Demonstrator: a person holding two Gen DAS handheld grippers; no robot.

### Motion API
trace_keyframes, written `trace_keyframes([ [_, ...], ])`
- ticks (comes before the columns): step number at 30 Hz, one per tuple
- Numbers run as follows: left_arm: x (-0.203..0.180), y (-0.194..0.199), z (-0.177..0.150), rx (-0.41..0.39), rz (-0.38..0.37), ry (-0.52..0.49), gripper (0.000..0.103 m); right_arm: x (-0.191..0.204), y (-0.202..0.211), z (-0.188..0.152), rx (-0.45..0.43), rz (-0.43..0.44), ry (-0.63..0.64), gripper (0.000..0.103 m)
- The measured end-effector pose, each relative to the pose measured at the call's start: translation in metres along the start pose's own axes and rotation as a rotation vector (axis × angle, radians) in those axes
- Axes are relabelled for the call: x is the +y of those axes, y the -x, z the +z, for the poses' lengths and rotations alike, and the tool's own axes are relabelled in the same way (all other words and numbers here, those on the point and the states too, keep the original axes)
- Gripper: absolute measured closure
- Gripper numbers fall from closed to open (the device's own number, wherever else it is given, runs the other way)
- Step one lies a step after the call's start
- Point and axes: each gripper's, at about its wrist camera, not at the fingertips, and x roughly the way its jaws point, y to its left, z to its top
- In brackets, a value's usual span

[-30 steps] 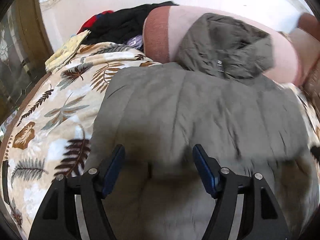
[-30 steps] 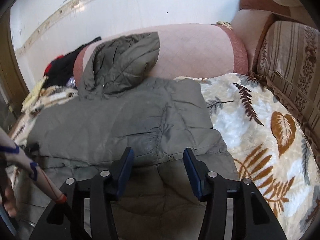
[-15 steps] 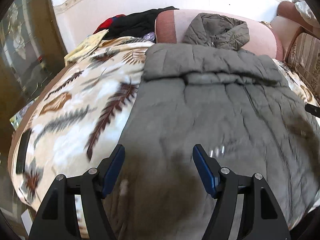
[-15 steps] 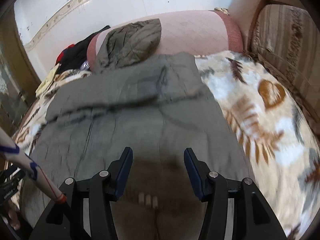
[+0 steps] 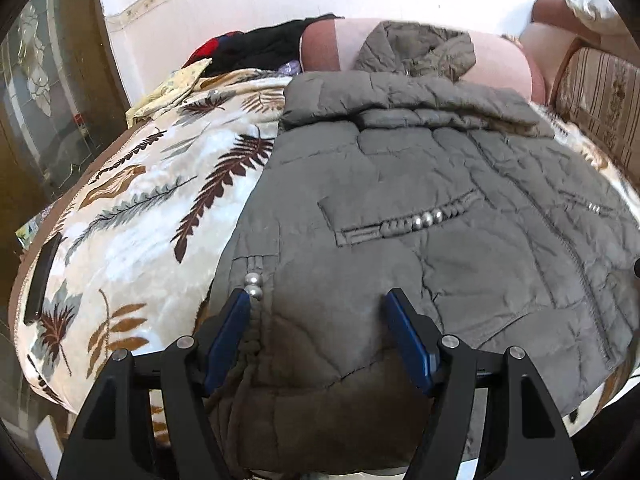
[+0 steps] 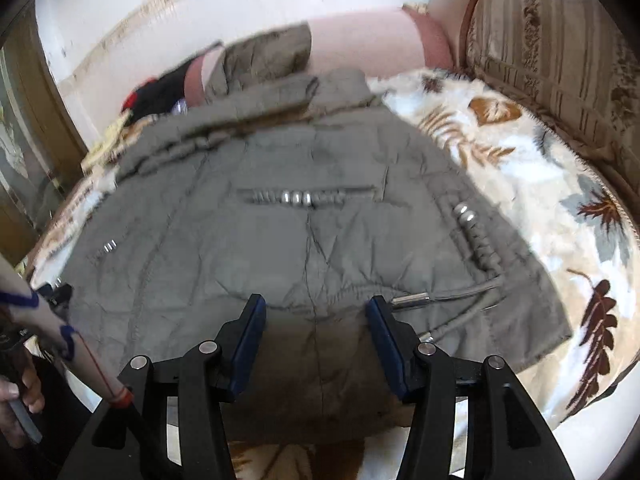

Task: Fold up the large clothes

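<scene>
A grey-green padded coat (image 5: 400, 184) lies flat on the leaf-print blanket (image 5: 140, 220), its hood (image 5: 416, 52) resting against the pink armrest (image 5: 500, 68). Its sleeves lie folded across the chest. My left gripper (image 5: 319, 300) hovers open over the coat's lower left hem, beside two pearl beads (image 5: 253, 284). In the right wrist view the coat (image 6: 280, 240) fills the middle, and my right gripper (image 6: 316, 304) stands open over the lower right hem, next to a drawstring (image 6: 460, 296) with metal tips. Neither gripper's pads press on fabric.
A pile of black and red clothes (image 5: 256, 48) sits at the far left by the armrest. A striped sofa back (image 6: 560, 60) runs along the right. A dark flat object (image 5: 42, 280) lies near the blanket's left edge. A person's hand (image 6: 16, 400) shows at lower left.
Both grippers have drawn back from the coat's upper part toward its hem, so the pockets and hem now show. Their jaws kept the same width.
</scene>
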Motion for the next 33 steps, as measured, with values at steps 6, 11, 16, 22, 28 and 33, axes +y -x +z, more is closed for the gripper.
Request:
trace_keyframes([
  [6,0.004,0.007,0.004,-0.051,0.018,0.013,0.034,-0.018,0.019,0.003,-0.085,-0.100,-0.072,0.046],
  [11,0.003,0.001,0.005,-0.031,0.023,0.009,0.034,-0.046,0.031,0.007,-0.127,-0.168,-0.180,0.046],
  [16,0.001,-0.005,0.003,-0.012,0.025,0.007,0.034,-0.063,0.010,-0.001,-0.030,-0.135,-0.248,0.046],
  [22,0.002,-0.003,0.004,-0.029,0.033,0.015,0.034,-0.060,0.028,0.004,-0.123,-0.139,-0.245,0.043],
  [28,-0.006,0.004,0.003,-0.067,0.022,-0.015,0.034,-0.037,0.028,0.005,-0.146,-0.082,-0.165,0.040],
  [33,-0.021,0.008,0.000,-0.091,0.016,-0.090,0.033,0.000,0.016,0.002,-0.117,-0.011,-0.017,0.037],
])
